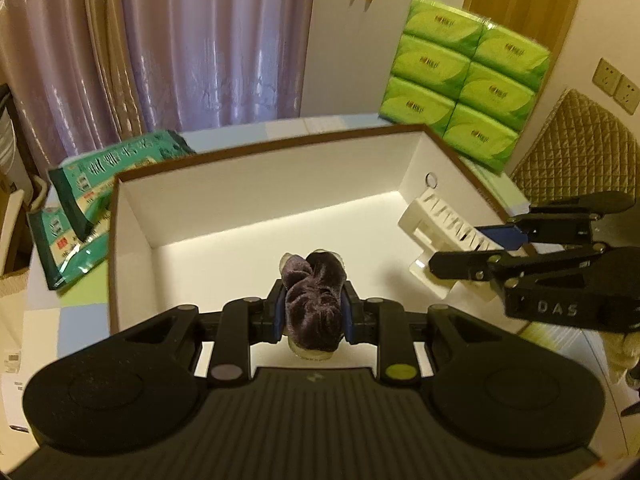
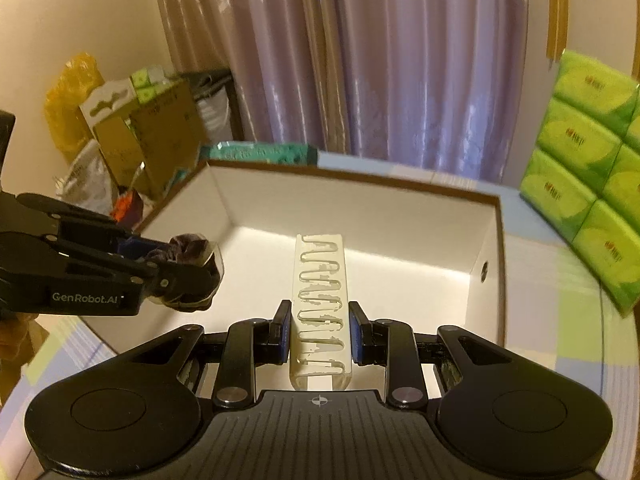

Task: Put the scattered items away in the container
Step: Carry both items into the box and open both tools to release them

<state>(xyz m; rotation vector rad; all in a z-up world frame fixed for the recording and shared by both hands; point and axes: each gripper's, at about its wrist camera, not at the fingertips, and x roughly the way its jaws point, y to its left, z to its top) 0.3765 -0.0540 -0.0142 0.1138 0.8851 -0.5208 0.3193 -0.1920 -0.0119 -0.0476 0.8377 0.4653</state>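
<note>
- The open white box (image 1: pixel 256 200) sits on the table with its floor bare; both loads hang above it.
- The right gripper (image 2: pixel 319 332) is clamped on a white slotted rack (image 2: pixel 320 308); lower it flat near the right wall before letting go.
- The left gripper (image 1: pixel 312 312) is clamped on a dark velvet scrunchie (image 1: pixel 314 296); release low, clear of the rack.

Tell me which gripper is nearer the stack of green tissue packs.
Right. The right gripper holds the white rack on the box's side toward the green tissue packs; the left gripper is farther away.
</note>
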